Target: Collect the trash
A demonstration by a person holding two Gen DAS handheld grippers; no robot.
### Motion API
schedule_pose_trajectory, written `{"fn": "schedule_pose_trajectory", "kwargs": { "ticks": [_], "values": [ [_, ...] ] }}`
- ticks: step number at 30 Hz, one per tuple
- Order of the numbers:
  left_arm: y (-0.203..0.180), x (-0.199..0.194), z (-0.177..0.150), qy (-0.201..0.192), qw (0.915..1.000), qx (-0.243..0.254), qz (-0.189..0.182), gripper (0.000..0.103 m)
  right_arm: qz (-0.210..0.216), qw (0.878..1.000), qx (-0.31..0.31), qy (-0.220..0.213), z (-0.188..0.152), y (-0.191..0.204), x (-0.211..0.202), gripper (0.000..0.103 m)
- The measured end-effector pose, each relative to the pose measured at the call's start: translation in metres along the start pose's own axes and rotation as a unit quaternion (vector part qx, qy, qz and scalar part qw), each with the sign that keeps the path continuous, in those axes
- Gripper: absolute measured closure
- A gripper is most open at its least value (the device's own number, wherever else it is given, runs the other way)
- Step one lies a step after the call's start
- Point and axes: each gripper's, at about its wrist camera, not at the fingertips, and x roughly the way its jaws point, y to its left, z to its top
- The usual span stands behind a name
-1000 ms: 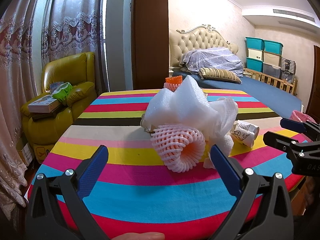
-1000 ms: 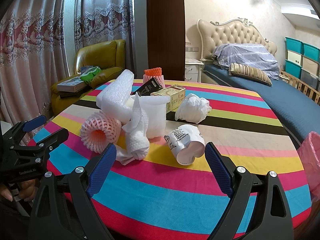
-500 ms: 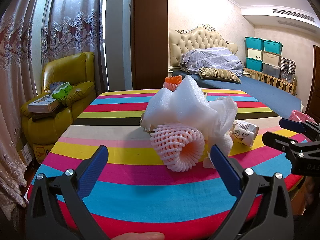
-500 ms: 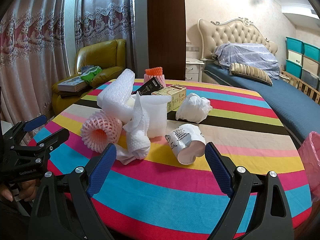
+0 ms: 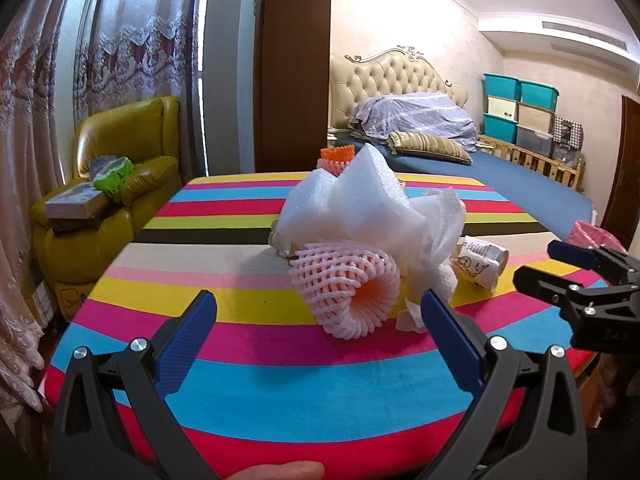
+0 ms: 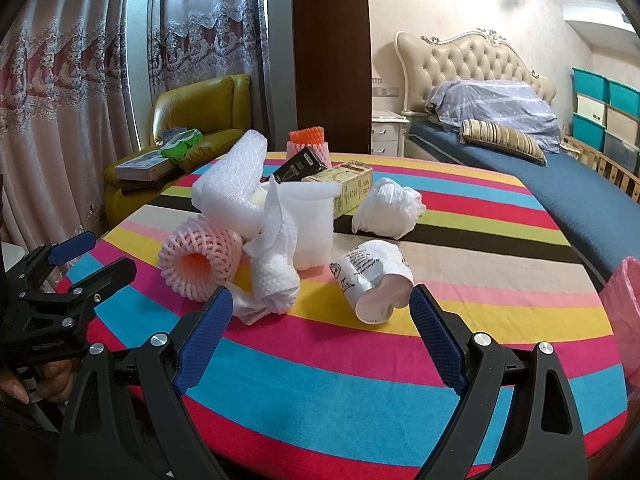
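Trash lies heaped toward the middle of the round table [image 6: 400, 392] with its striped cloth: a pink foam fruit net [image 5: 347, 289] on its side at the near edge of the heap, white foam sheet [image 5: 352, 204] piled behind it, a crumpled paper towel [image 6: 276, 276] touching the net, and a dented paper cup [image 6: 374, 280] lying apart toward the right edge. Farther back sit a small carton [image 6: 348, 188], a black box [image 6: 300, 164], a wadded white bag [image 6: 386, 210] and a second orange-and-pink net [image 6: 307, 142]. Pink bag plastic [image 6: 624, 312] shows past the right edge, probably the bin.

The left gripper [image 5: 318, 322] hangs with its jaws wide apart, facing the fruit net; the right gripper [image 6: 322, 318] is likewise spread and empty, the cup just beyond its right finger.

Risk, as I judge it: the foam pieces are light and tangled, so pinching the net could drag the towel and sheet along or scatter them. The cup may roll off or crush further if nudged sideways.
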Motion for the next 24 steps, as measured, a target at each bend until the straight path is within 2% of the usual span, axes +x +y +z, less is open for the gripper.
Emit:
{"fn": "schedule_pose_trajectory", "kwargs": {
  "ticks": [5, 11, 17, 24],
  "values": [
    [0.004, 0.008, -0.001, 0.019, 0.9997, -0.013, -0.004, 0.004, -0.001, 1.000, 0.014, 0.009, -0.002, -0.007, 0.009, 0.019],
    [0.010, 0.022, -0.003, 0.051, 0.9984, -0.024, 0.009, 0.004, -0.012, 0.999, 0.023, 0.032, -0.004, -0.013, 0.024, 0.019],
    [0.011, 0.050, -0.005, 0.093, 0.9954, -0.022, -0.013, 0.005, -0.027, 0.998, 0.034, 0.044, 0.004, -0.033, 0.041, 0.019],
    [0.007, 0.082, 0.000, 0.107, 0.9939, -0.018, -0.018, 0.005, -0.026, 0.995, 0.059, 0.078, 0.015, -0.054, 0.075, 0.019]
  ]
}}
